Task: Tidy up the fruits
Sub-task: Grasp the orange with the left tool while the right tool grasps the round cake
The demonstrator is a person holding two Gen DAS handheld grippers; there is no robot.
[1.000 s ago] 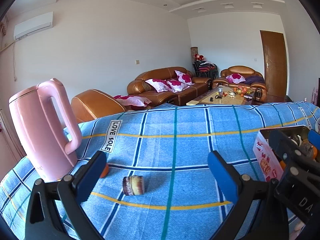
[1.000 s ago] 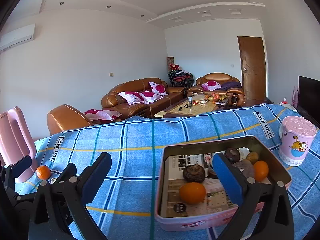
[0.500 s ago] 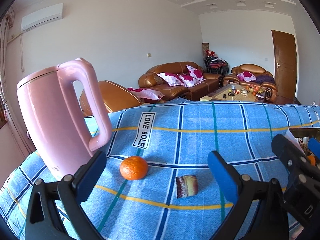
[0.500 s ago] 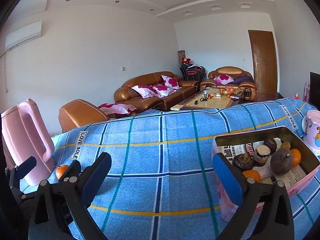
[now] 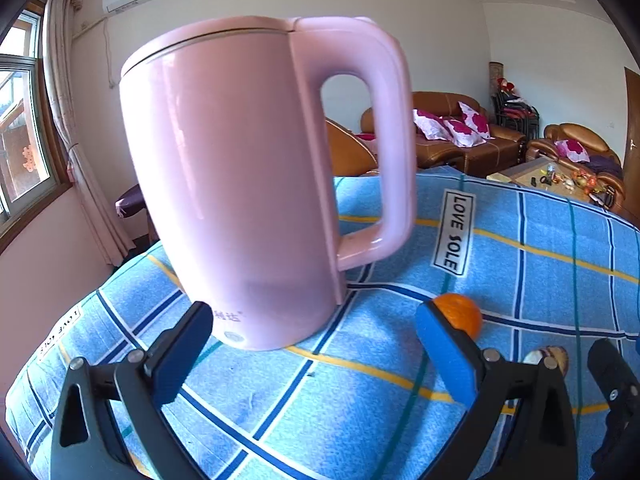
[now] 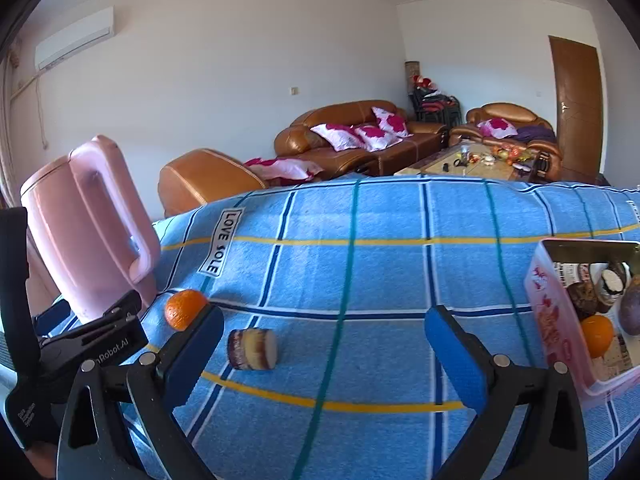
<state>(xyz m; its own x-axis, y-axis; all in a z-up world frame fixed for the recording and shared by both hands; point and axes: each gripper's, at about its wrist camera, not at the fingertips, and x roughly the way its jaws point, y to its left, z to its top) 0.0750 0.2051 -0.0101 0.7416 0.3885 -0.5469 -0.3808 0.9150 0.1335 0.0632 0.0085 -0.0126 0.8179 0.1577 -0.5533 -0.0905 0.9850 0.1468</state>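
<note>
1. A blue checked cloth covers the table; its far edge runs across the right wrist view, with sofas beyond. The middle of the cloth between the loose fruit and the box lies bare.
2. A pink kettle stands upright near the cloth's left edge and fills most of the left wrist view, handle turned to the right.
3. An orange lies just beside the kettle's base. A small cut fruit, brown-skinned with a pale face, lies on its side near the orange, long axis running left to right, cut face to the right.
4. A pink box sits at the right edge, holding another orange and several dark fruits.
5. The left gripper tilts downward toward the kettle's base, jaws wide apart and empty.
6. The right gripper tilts downward over the cloth; its jaws, just narrowing slightly, stand wide apart with nothing pressed between them.
</note>
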